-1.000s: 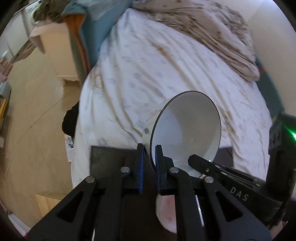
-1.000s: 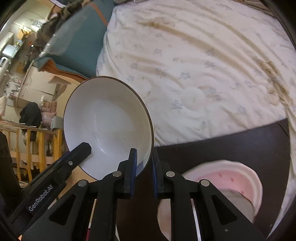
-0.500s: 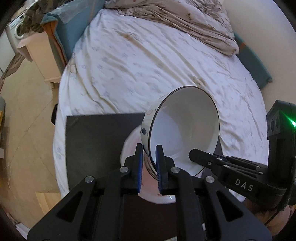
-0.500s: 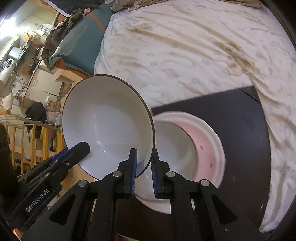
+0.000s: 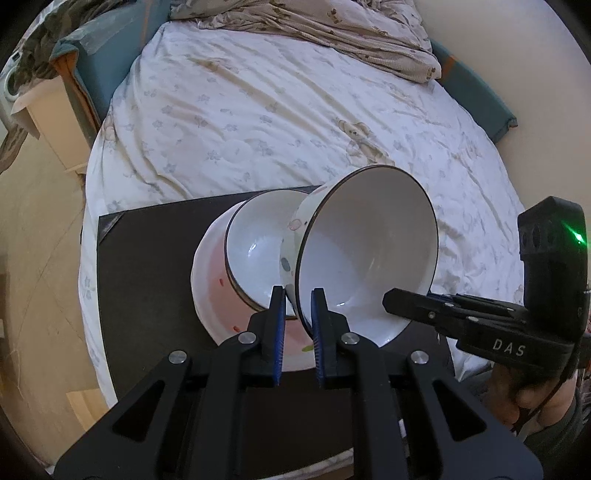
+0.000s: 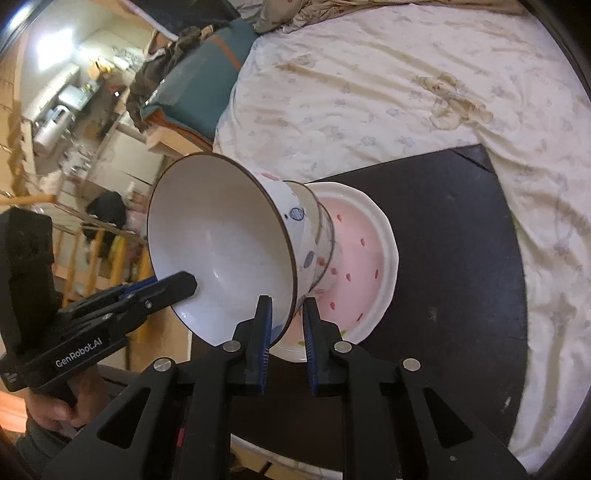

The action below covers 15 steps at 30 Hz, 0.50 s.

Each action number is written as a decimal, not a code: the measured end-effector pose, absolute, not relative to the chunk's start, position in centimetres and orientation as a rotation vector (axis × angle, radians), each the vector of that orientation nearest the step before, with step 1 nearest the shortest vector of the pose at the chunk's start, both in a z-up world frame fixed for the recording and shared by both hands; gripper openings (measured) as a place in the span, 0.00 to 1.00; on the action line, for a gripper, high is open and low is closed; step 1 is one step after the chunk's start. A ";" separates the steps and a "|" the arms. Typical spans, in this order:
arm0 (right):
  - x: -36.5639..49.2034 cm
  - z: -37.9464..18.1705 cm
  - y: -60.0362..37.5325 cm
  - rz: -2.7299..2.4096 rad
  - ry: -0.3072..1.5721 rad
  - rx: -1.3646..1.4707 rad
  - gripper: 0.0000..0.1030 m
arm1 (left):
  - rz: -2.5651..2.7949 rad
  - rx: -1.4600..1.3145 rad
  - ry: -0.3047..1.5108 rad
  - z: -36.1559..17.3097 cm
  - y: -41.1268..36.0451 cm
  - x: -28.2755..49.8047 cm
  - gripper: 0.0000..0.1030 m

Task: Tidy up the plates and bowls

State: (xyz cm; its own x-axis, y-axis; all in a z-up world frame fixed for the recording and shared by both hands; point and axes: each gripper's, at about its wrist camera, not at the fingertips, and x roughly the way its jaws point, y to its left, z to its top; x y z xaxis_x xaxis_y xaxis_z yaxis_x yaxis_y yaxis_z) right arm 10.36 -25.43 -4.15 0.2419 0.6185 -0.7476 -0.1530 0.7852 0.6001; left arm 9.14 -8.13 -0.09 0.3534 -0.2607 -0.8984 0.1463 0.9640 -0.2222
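Both grippers are shut on the rim of one white bowl with a dark rim and coloured spots (image 5: 365, 251) (image 6: 221, 251). My left gripper (image 5: 297, 306) pinches its near edge; my right gripper (image 6: 286, 314) pinches the opposite edge and shows in the left wrist view (image 5: 406, 301). The bowl is tilted just above a second, similar bowl (image 5: 255, 243) that sits in a pink plate with red specks (image 5: 214, 295) (image 6: 362, 266). The held bowl's foot is at the lower bowl's rim (image 6: 325, 236); I cannot tell if they touch.
The plate rests on a black board (image 5: 147, 273) (image 6: 450, 240) laid on a bed with a white flowered sheet (image 5: 258, 110). A rumpled blanket (image 5: 332, 26) lies at the bed's far end. Wooden floor (image 5: 33, 258) and furniture are to the left.
Both grippers have carried the bowl forward and down over the board. It now hangs over the bowl in the pink plate, which has come fully into view.
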 end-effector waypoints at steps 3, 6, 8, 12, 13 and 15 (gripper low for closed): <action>10.4 -4.4 -25.4 0.545 1.220 0.458 0.17 | -0.258 -0.125 1.173 -0.1 -7.9 9.5 0.10; 10.7 -4.4 -25.3 0.563 1.216 0.463 0.18 | -0.271 -0.160 1.180 -0.3 -7.5 9.8 0.10; 10.9 -4.6 -25.6 0.571 1.219 0.485 0.18 | -0.268 -0.160 1.186 -0.6 -7.4 10.0 0.10; 11.5 -4.8 -25.7 0.572 1.221 0.509 0.18 | -0.234 -0.164 1.183 -1.0 -6.8 10.6 0.10; 11.7 -4.8 -25.6 0.572 1.223 0.511 0.18 | -0.226 -0.172 1.185 -1.0 -6.6 10.8 0.10; 12.6 -4.8 -25.0 0.574 1.226 0.507 0.18 | -0.205 -0.191 1.203 -1.4 -5.9 11.3 0.10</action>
